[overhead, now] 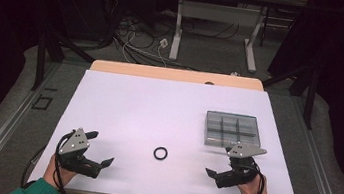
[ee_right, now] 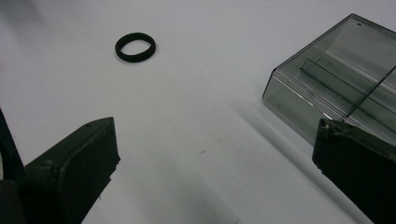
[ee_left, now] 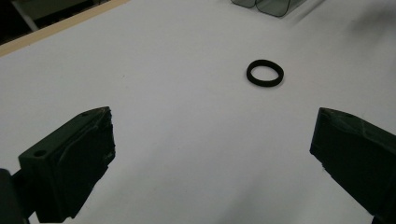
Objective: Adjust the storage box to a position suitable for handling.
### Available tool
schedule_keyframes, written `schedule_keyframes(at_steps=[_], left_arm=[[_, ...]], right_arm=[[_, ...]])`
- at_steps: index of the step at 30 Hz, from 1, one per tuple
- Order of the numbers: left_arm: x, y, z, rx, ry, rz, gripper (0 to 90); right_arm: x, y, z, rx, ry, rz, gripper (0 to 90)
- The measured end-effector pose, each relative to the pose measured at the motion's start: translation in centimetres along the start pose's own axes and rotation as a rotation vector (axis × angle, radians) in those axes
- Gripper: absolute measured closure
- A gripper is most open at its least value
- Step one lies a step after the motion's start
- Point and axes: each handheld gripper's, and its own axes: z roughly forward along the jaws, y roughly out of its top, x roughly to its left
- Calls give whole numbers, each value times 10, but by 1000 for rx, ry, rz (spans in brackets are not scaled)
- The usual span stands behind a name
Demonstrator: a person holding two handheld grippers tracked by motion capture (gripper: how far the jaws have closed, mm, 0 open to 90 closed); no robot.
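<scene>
Holding: I held nothing; both my tongs were empty, at the near edge of the counter (overhead: 124,101).
Left tongs (overhead: 101,148): jaws spread wide, nothing between them, low over the white counter at its near left; they pointed toward the middle.
Right tongs (overhead: 220,160): jaws also spread wide and empty, at the near right, pointing toward the middle.
Ring (overhead: 160,153): a small black ring lay flat on the counter, between my two tongs and apart from both, touched by neither.
Ring from left tongs: in the left gripper view it (ee_left: 265,73) lay ahead of my jaws, nearer the right-hand one, well beyond the tips.
Ring from right tongs: in the right gripper view it (ee_right: 135,47) lay ahead, above the left-hand jaw, well beyond the tips.
Box (overhead: 255,134): a clear grey box with dividers sat on the right part of the counter, just beyond my right tongs; its compartments looked empty.
Box from right tongs: its near corner (ee_right: 299,100) was close to my right-hand jaw, not touching as far as I could see.
Hands: my hands gripped the tongs from the bottom edge, green sleeves at the wrists.
</scene>
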Motion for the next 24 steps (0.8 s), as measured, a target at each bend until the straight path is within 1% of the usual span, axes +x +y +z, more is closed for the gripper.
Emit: schedule_keyframes(at_steps=[3, 6, 7, 8, 9, 11, 12, 13, 16, 18, 19, 21, 23, 24], left_arm=[[1, 0, 0, -2, 2, 4, 0], [1, 0, 1, -2, 0, -4, 0], [1, 0, 1, -3, 1, -2, 0], [1, 0, 1, -1, 4, 3, 0], [1, 0, 0, 3, 2, 3, 0], [1, 0, 0, 2, 4, 2, 0], [1, 0, 2, 1, 1, -1, 0], [1, 0, 2, 0, 2, -4, 0], [1, 0, 1, 0, 3, 5, 0], [1, 0, 1, -1, 5, -1, 0], [1, 0, 1, -1, 5, 2, 0], [1, 0, 0, 4, 1, 8, 0], [1, 0, 0, 1, -1, 3, 0], [1, 0, 0, 2, -1, 1, 0]], right_arm=[[-1, 2, 2, 6, 10, 6, 0], [-2, 3, 4, 5, 12, 10, 0], [-4, 5, 6, 9, 7, 24, 0], [-6, 5, 7, 6, 9, 22, 0], [-7, 5, 8, -1, 7, 32, 0], [-9, 6, 8, 1, 3, 31, 0], [-12, 7, 9, -9, 8, 40, 0], [-13, 8, 9, -4, 9, 35, 0], [-16, 10, 12, -17, 9, 38, 0], [-18, 12, 12, 2, 6, 35, 0], [-18, 12, 15, -6, 11, 36, 0], [-20, 14, 17, -5, 9, 32, 0], [-22, 16, 19, -10, 7, 29, 0], [-23, 17, 20, -7, 9, 21, 0]])
